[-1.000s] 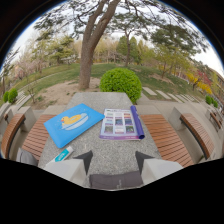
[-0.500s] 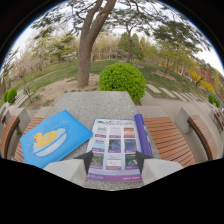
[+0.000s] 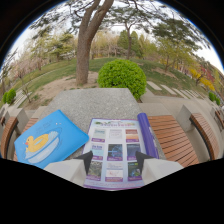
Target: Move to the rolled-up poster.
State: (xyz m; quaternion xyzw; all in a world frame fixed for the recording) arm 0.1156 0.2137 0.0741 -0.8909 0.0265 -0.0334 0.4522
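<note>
1. Two pale fingers (image 3: 71, 170) of the gripper (image 3: 113, 162) show low in the frame, spread apart with a clear gap between their dark tips; nothing is held, and the printed sheet (image 3: 114, 154) lies flat on the table in that gap.
2. The rolled-up poster (image 3: 147, 134), a purple tube, lies right of centre along the right edge of the printed sheet, touching it; its near end sits just beside the right finger's tip.
3. A blue folder with a yellow duck (image 3: 48, 138) lies at the lower left of the frame, near the sheet's left edge.
4. All three rest on a grey stone table (image 3: 95, 104); wooden benches (image 3: 172, 139) flank it at left and right.
5. Beyond the table, at centre, a round green bush (image 3: 122, 76); a tree trunk (image 3: 84, 55) rises in the upper middle; grass and more trees behind.
</note>
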